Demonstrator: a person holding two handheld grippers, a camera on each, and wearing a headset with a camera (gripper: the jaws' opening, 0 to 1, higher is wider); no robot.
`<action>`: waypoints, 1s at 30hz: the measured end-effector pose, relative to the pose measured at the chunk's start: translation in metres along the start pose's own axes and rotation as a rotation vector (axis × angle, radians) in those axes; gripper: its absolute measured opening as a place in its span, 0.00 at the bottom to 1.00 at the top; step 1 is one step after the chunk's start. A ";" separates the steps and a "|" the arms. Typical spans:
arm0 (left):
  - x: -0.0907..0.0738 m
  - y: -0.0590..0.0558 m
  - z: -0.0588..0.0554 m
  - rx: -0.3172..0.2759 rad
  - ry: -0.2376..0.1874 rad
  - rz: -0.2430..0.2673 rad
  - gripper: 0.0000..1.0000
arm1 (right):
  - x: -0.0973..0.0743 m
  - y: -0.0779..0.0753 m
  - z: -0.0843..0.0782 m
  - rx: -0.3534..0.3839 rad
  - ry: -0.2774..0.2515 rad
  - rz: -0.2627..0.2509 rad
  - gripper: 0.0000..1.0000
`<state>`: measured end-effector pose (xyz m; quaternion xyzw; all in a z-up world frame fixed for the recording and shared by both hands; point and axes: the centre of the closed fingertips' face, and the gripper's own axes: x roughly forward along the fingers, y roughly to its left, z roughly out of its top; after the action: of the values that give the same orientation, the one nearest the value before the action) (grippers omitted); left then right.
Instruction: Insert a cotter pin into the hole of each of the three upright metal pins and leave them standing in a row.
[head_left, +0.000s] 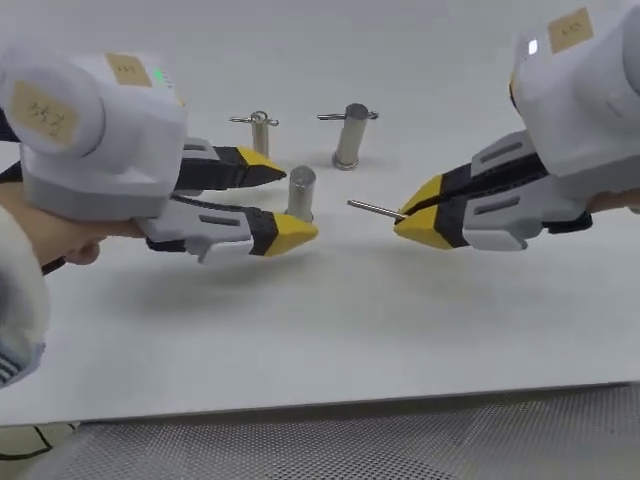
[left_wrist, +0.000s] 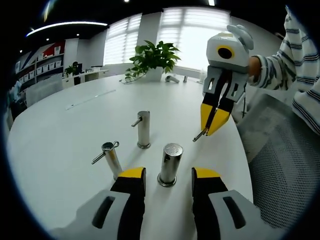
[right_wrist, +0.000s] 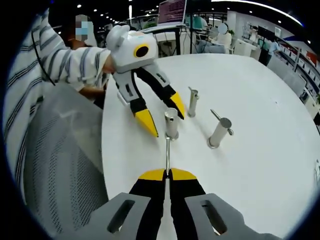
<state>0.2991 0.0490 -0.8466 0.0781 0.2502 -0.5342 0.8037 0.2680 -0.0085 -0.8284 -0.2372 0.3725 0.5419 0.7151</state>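
Three upright metal pins stand on the white table (head_left: 350, 320). The near pin (head_left: 301, 193) (left_wrist: 170, 164) (right_wrist: 171, 124) has no cotter pin in it and stands between the fingers of my open left gripper (head_left: 283, 201) (left_wrist: 169, 174) (right_wrist: 163, 114). The far left pin (head_left: 260, 132) (left_wrist: 111, 159) (right_wrist: 192, 102) and the far right pin (head_left: 350, 135) (left_wrist: 143, 129) (right_wrist: 219, 132) each carry a cotter pin through the top. My right gripper (head_left: 405, 218) (left_wrist: 212, 122) (right_wrist: 167, 173) is shut on a cotter pin (head_left: 374, 208) (left_wrist: 200, 135) (right_wrist: 167, 155), whose free end points at the near pin, a short way off.
The table's front edge (head_left: 320, 398) runs close to me, with a perforated grey surface (head_left: 400, 440) below it. A potted plant (left_wrist: 152, 60) stands at the table's far side in the left gripper view.
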 end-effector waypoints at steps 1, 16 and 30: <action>0.001 0.001 -0.001 -0.002 0.005 0.003 0.33 | 0.001 -0.001 0.000 0.000 0.000 0.001 0.03; 0.007 0.006 -0.004 0.023 0.011 0.004 0.17 | 0.004 -0.009 0.010 -0.009 0.002 0.006 0.03; 0.009 0.005 -0.003 0.014 -0.009 -0.014 0.12 | 0.012 -0.014 0.019 -0.035 0.001 0.013 0.03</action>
<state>0.3056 0.0451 -0.8547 0.0792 0.2433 -0.5420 0.8005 0.2881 0.0083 -0.8270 -0.2477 0.3646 0.5529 0.7072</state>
